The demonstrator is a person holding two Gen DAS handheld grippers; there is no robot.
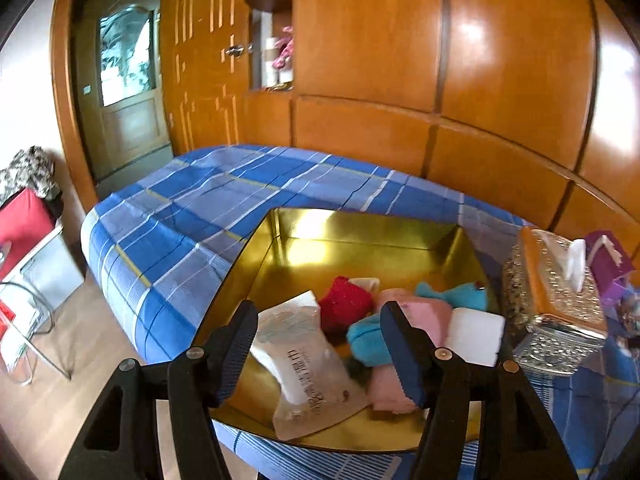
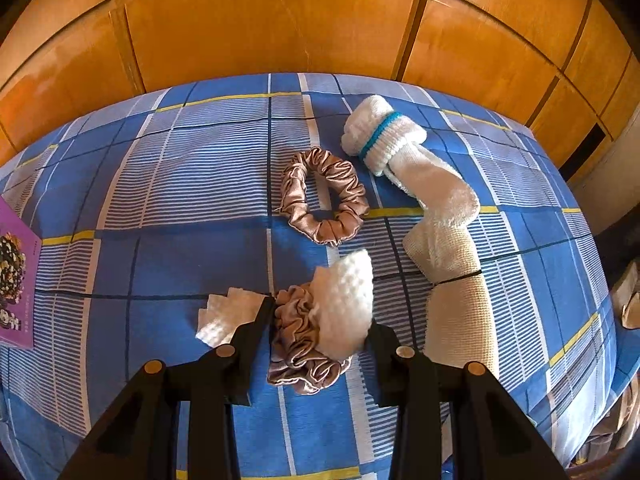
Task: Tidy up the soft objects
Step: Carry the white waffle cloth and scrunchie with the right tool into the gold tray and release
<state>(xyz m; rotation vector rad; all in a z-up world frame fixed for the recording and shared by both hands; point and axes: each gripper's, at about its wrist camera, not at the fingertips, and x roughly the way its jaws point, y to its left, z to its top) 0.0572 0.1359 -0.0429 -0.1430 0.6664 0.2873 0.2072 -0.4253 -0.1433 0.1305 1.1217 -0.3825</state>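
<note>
In the left wrist view my left gripper (image 1: 320, 344) is open and empty above a gold tray (image 1: 360, 232) on the bed. The tray holds a wipes packet (image 1: 304, 364), a red knit item (image 1: 346, 304), pink cloth (image 1: 428, 312), turquoise cloth (image 1: 456, 294) and a white block (image 1: 476, 334). In the right wrist view my right gripper (image 2: 320, 320) is open around a white waffle cloth (image 2: 348, 304) lying on a satin scrunchie (image 2: 300, 352). A second scrunchie (image 2: 324, 196), a white sock (image 2: 408, 160) and a beige rolled cloth (image 2: 460, 312) lie beyond.
The bed has a blue plaid sheet (image 2: 160, 184) against a wooden wardrobe wall (image 2: 260, 20). A jewelled tissue box (image 1: 556, 300) and purple box (image 1: 608, 260) stand right of the tray. White pads (image 2: 228, 314) and a purple booklet (image 2: 16, 272) lie left of my right gripper.
</note>
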